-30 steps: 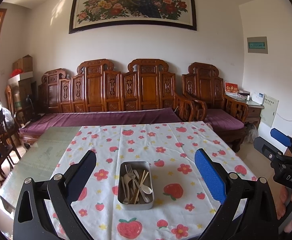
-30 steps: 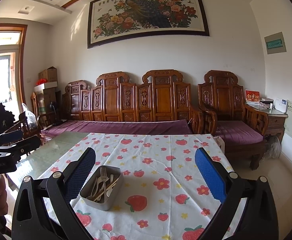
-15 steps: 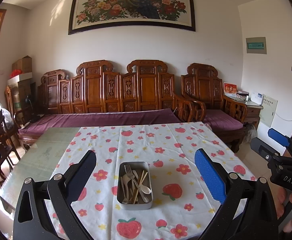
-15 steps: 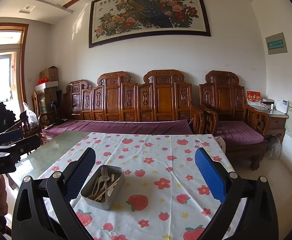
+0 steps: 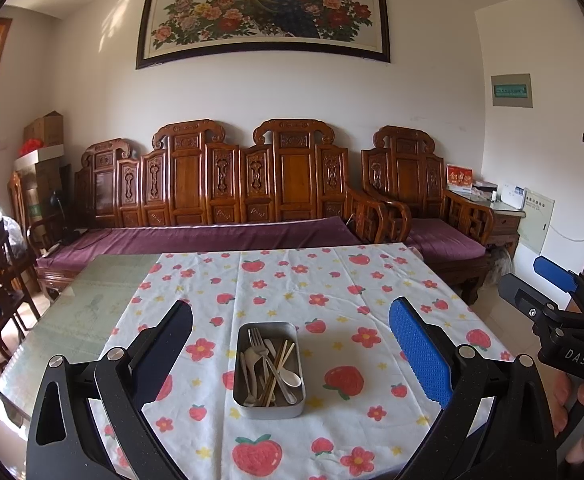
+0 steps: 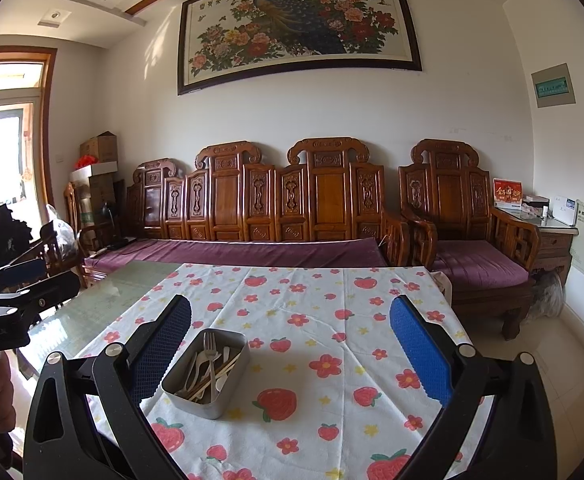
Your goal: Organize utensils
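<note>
Utensils: a fork (image 5: 256,340), a white spoon (image 5: 292,378), a pair of chopsticks (image 5: 278,364) and some other pale pieces lie mixed and crossing each other inside one container.
Container: a rectangular metal tin (image 5: 268,408) without lid, standing on the near half of the table; in the right wrist view the same tin (image 6: 196,396) is seen low and to the left.
Tablecloth: white cloth with strawberries and flowers (image 5: 331,288); no utensil is seen lying on it outside the tin.
Table: a bare glass part (image 5: 76,312) shows at the left of the cloth.
Left gripper: the left gripper (image 5: 292,340) hangs above the near edge with its jaws spread wide and nothing between them; the tin sits in the middle of its view.
Right gripper: the right gripper (image 6: 290,344) is also spread wide and carries nothing; the tin is nearer to its left finger.
Step in hand: the pictures fit two stages. Either the pieces wait in the tin to be sorted out, or they were gathered into the tin as the final place. One moment does not decide this.
Next move: it cannot be named safely. If a piece must be lifted, the thin crossed handles would call for a narrow, careful pinch on one handle only.
</note>
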`<action>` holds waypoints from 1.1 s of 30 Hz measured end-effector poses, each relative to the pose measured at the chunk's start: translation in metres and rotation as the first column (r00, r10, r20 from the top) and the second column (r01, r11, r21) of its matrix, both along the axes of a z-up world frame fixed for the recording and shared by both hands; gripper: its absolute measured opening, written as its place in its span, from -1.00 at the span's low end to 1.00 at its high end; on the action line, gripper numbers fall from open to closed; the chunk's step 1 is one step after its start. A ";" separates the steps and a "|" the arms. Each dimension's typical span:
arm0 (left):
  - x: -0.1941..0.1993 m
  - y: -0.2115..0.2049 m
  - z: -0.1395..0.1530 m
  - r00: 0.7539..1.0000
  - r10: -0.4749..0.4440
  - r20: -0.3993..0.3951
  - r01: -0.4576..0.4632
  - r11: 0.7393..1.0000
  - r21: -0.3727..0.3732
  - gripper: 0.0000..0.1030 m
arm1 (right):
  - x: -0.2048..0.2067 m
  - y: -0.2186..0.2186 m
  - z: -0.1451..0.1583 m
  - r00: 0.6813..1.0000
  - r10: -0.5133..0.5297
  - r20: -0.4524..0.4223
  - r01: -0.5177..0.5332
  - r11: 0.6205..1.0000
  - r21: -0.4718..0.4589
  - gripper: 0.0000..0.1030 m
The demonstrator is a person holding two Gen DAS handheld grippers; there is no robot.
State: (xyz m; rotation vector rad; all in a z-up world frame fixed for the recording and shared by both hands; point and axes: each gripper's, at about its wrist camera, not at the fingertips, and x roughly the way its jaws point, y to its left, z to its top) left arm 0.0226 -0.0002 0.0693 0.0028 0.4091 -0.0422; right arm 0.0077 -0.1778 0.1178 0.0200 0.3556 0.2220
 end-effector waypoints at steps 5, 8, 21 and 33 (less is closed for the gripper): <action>0.000 0.000 0.000 1.000 0.000 -0.001 0.000 1.000 0.002 0.85 | 0.000 0.000 0.000 1.000 -0.001 0.000 0.001 1.000 0.000 0.95; 0.000 0.000 0.000 1.000 0.000 0.000 0.000 1.000 0.002 0.85 | 0.000 0.000 0.001 1.000 0.000 0.000 0.000 1.000 0.000 0.95; 0.000 0.000 0.000 1.000 0.000 0.000 0.000 1.000 0.002 0.85 | 0.000 0.002 -0.003 1.000 0.000 -0.004 0.000 1.000 0.002 0.95; 0.000 0.000 0.000 1.000 -0.001 0.001 0.001 1.000 0.001 0.85 | 0.000 0.001 -0.002 1.000 0.001 -0.002 -0.001 1.000 0.002 0.95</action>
